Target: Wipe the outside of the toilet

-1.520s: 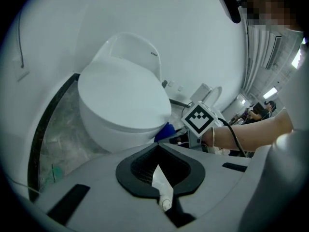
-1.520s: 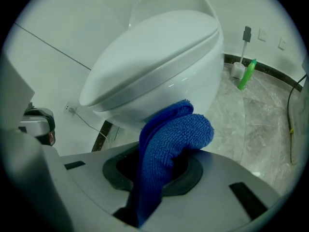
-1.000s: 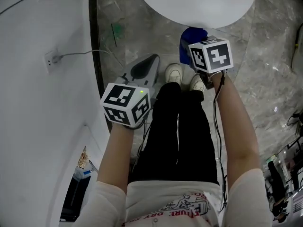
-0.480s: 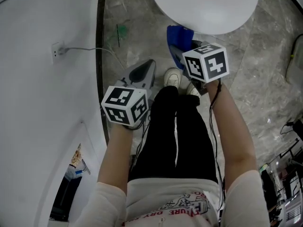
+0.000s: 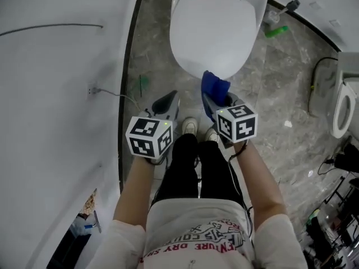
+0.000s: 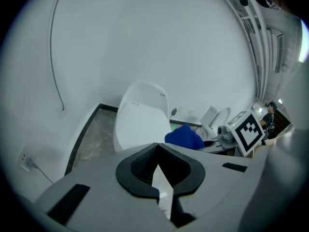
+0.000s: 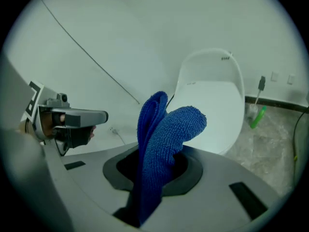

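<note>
The white toilet [image 5: 216, 32] stands with its lid down at the top middle of the head view. A blue cloth [image 5: 215, 87] hangs just in front of its front rim, and my right gripper [image 5: 217, 102] is shut on it. In the right gripper view the cloth [image 7: 161, 144] stands folded out of the jaws, with the toilet [image 7: 212, 100] behind it. My left gripper [image 5: 166, 102] is to the left of the cloth, over the floor, its jaws shut on nothing. From the left gripper [image 6: 157, 151] I see the toilet [image 6: 140, 122] and the cloth [image 6: 186, 137].
A white wall with a socket and cable [image 5: 92, 88] runs close on the left. A green bottle [image 5: 276, 31] lies behind the toilet at the right. A second toilet [image 5: 342, 108] and cables are at the far right. The person's shoes [image 5: 190, 125] stand between the grippers.
The head camera has pulled back, so the whole toilet lid now shows. Both grippers sit lower and closer together in the view. The cloth stays in the right gripper near the toilet's front.
</note>
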The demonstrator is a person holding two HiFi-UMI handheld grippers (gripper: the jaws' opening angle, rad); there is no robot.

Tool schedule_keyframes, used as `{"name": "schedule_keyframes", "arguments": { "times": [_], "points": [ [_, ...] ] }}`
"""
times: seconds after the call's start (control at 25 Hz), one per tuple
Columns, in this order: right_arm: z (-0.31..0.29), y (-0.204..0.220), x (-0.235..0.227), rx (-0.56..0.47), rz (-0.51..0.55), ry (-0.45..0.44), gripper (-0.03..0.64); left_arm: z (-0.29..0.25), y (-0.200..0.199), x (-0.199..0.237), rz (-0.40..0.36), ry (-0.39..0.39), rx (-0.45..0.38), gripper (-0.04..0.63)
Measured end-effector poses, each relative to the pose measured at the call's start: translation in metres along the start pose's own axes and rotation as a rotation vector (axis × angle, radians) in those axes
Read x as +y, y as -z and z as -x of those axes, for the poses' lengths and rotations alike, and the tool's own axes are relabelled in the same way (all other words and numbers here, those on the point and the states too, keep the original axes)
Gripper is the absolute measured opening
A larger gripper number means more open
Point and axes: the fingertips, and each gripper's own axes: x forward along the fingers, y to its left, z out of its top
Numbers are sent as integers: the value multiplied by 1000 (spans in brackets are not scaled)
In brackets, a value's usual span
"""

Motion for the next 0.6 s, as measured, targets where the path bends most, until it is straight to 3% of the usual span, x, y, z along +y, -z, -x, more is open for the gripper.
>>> {"name": "schedule_keyframes", "arguments": {
  "times": [0.16,0.6],
  "points": [
    [69,-63,2,-96,67,73,72,34,-85,-37,-91,35,-111,8],
    [237,-199,61,-354,130,239,72,148,-232,-114,-242,83,-313,8]
  ]
}}
